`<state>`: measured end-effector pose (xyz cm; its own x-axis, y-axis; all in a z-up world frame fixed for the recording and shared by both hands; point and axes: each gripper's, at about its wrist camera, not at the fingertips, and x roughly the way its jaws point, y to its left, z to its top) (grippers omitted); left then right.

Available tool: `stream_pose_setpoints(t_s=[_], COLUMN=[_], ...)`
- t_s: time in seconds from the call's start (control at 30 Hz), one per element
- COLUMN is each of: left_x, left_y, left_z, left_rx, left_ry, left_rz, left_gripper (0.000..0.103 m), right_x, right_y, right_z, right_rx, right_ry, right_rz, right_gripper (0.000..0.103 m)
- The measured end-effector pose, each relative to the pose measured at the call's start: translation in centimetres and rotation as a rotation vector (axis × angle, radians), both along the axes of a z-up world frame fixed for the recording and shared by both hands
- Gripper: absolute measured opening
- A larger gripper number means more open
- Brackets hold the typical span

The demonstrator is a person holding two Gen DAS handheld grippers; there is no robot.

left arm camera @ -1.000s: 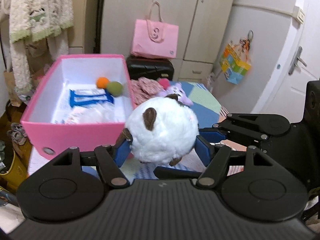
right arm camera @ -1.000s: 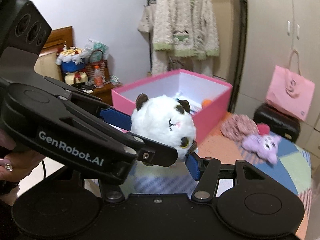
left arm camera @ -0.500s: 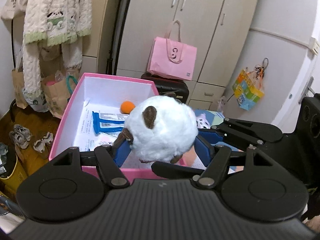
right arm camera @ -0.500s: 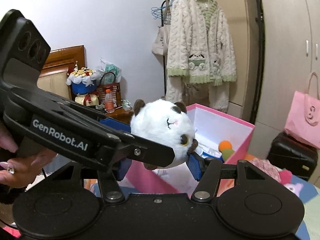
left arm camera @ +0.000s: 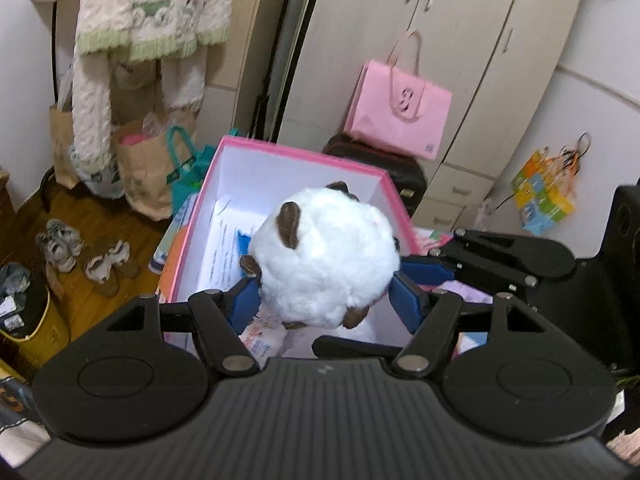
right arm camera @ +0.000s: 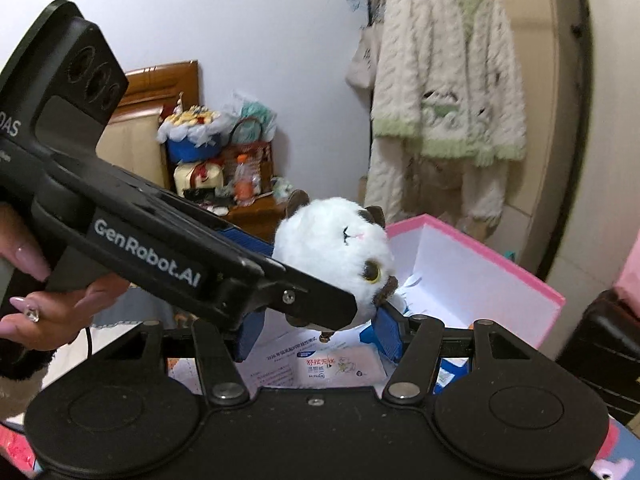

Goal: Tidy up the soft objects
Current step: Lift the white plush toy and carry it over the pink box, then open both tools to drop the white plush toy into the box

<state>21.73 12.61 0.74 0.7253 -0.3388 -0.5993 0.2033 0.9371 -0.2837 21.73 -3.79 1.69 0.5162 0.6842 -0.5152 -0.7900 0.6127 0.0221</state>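
A round white plush toy [left arm camera: 324, 258] with brown ears and a big yellow eye is held above the open pink box [left arm camera: 296, 152]. My left gripper [left arm camera: 326, 296] is shut on the plush, blue pads on both sides. My right gripper [right arm camera: 316, 336] also has its blue pads against the plush's [right arm camera: 340, 256] underside, crossing under the left gripper's black body [right arm camera: 152, 248]. The box [right arm camera: 500, 264] holds papers and tissue packs [right arm camera: 332, 364].
A cream knitted cardigan [left arm camera: 148, 12] hangs at the left over paper bags [left arm camera: 148, 168] and shoes on the wood floor. A pink tote [left arm camera: 400, 116] sits on a black case by the wardrobe. A cluttered wooden side table [right arm camera: 244, 200] stands behind the box.
Both grippers carried the plush forward and up, from in front of the box to above its inside. The patchwork surface and purple toy dropped out of view.
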Motion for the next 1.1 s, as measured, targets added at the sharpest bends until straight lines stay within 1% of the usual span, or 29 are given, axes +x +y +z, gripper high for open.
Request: stream_pose_setpoints(t_s=[0.2,0.33,0.53,0.6,0.7,0.8,0.93,1.1], left_x=[2.1,2.2,2.3,2.4,2.0,1.4,0.3,-1.1], left_y=[0.1,0.2,0.3,0.4,0.6,0.8,0.7,0.5], left_z=[-1.6,-2.2,-2.8,-2.8,-2.8,-2.5,-2.0,-1.1], left_rx=[0.053,0.079,0.102,0.111,0.111,0.111,0.131,0.135], left_ry=[0.052,0.063,0.103,0.098,0.093,0.081,0.059,0.035], left_rz=[-0.007,-0.017,-0.040,-0.034,-0.019,-0.026,-0.038,-0.047], left_gripper=[0.068,0.068,0.068,0.069,0.069,0.069,0.069,0.069], right_x=[1.7,2.5,2.3,2.4,2.8,3.0,2.5,2.2], right_y=[1.4,2.1,2.4,2.5,2.5,2.1,1.8,1.1], right_z=[-1.2,-1.5,-2.3,-2.6,-2.9,-3.1,-3.2,-3.0], right_rx=[-0.076,-0.119,-0.158,-0.166,-0.151,-0.112,-0.086,-0.063], right_ry=[0.031,0.058,0.101,0.112,0.159,0.209,0.231,0.244], right_rz=[0.022,0.035,0.060,0.060,0.056,0.058,0.063,0.036], right_gripper=[0.065,0.065,0.065,0.065,0.065,0.065,0.065,0.065])
